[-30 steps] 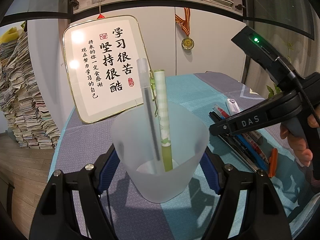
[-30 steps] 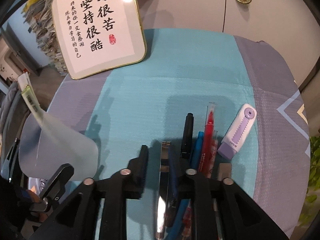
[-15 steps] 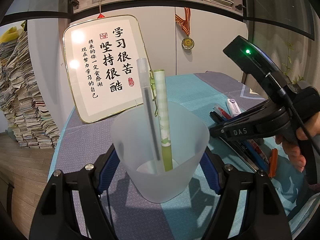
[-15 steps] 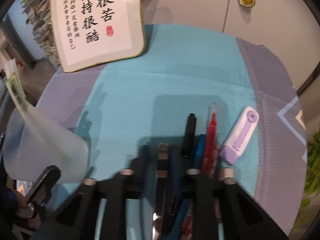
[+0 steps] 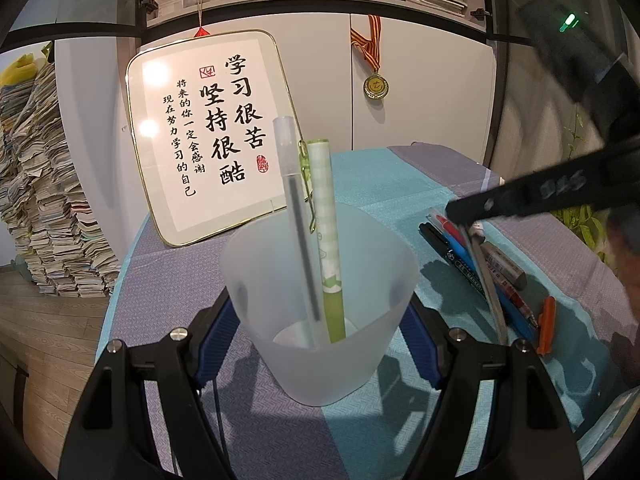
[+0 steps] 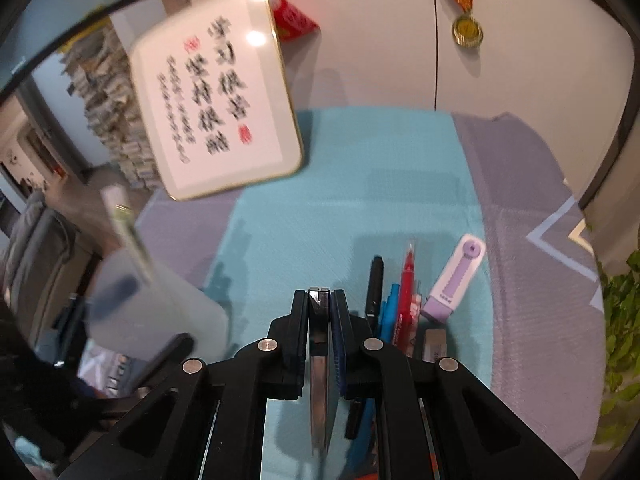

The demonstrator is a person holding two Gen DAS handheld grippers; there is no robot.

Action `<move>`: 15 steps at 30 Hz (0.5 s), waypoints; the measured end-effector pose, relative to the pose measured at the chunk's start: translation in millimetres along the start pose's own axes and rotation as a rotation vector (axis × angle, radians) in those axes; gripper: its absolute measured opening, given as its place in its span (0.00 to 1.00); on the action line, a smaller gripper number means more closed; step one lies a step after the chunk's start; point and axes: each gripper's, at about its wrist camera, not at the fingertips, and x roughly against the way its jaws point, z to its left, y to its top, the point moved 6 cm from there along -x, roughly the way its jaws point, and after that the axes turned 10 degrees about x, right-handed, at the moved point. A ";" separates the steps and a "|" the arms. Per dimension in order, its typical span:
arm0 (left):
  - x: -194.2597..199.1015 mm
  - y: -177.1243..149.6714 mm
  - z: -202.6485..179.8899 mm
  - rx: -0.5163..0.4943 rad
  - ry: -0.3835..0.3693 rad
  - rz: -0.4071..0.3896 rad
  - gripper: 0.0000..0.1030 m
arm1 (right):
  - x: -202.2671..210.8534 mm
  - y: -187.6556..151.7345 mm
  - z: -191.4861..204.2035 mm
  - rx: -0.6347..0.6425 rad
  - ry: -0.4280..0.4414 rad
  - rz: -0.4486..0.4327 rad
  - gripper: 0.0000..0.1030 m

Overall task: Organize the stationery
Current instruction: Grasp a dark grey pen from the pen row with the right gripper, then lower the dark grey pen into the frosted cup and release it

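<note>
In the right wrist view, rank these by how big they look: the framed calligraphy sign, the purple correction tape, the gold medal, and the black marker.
1. Framed calligraphy sign, by far the largest.
2. Purple correction tape and black marker: too alike to rank, and the marker is partly hidden.
3. Gold medal, smallest, though it hangs farthest back.

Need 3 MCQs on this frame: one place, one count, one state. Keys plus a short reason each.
1. Where is the purple correction tape?
A in the cup
B on the cloth, right of the red pen
C on the shelf

2. How many pens stand in the frosted cup?
A two
B four
C none

3. The right hand-held gripper is:
A wide open, empty
B shut on a flat metal ruler
C out of view

Key: B, it lies flat beside the pen row; A, one clear, one green; B, pads press the strip's end.
</note>
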 end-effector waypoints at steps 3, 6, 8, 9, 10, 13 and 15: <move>0.0 0.0 0.0 0.000 0.000 0.000 0.72 | 15.5 5.1 9.3 0.013 0.002 -0.051 0.12; 0.0 0.0 -0.1 0.000 0.000 0.000 0.72 | 32.7 9.7 15.8 0.025 0.004 -0.099 0.12; 0.0 0.0 0.0 0.000 0.000 0.000 0.72 | 43.8 14.8 19.4 0.027 0.005 -0.135 0.12; 0.0 0.0 0.0 0.000 0.000 0.000 0.72 | 48.8 16.6 21.2 0.030 0.005 -0.149 0.12; 0.0 0.0 0.0 0.000 0.000 0.000 0.72 | 52.7 20.7 23.5 0.031 0.005 -0.167 0.12; -0.4 0.3 0.1 -0.001 0.001 0.000 0.72 | 66.9 29.3 28.5 0.035 0.006 -0.201 0.12; -0.2 0.4 0.2 -0.001 -0.001 -0.001 0.72 | 78.0 35.5 34.8 0.037 0.023 -0.228 0.12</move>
